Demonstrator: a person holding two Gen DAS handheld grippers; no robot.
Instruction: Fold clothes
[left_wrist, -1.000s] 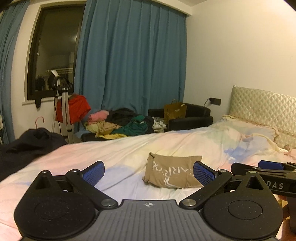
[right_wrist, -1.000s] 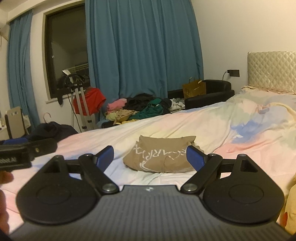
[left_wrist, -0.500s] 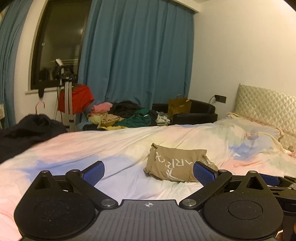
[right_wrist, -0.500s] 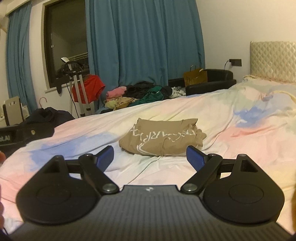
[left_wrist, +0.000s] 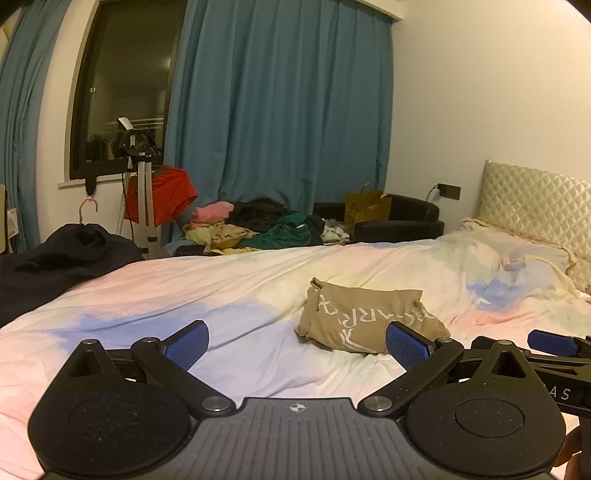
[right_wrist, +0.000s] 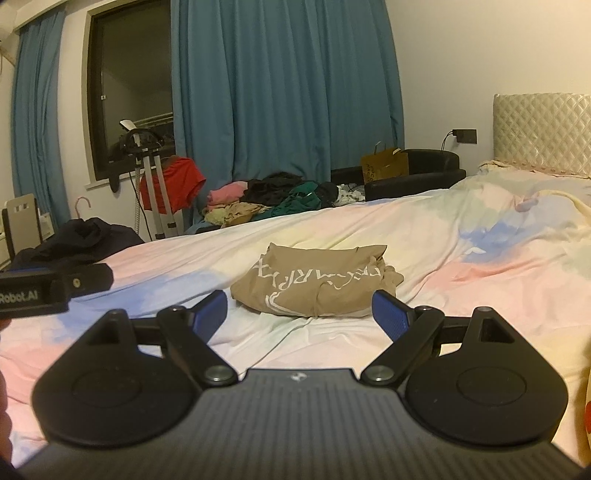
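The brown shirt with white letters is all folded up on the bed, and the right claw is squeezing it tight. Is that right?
Not quite. The brown shirt does lie folded on the bed, but the right claw is not squeezing it. The right wrist view shows its blue fingers spread wide, with the shirt lying beyond them, untouched.

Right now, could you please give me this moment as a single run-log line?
stage: approach | left gripper: open, empty | right gripper: open, empty | tan garment: bundled on bed, ungrasped
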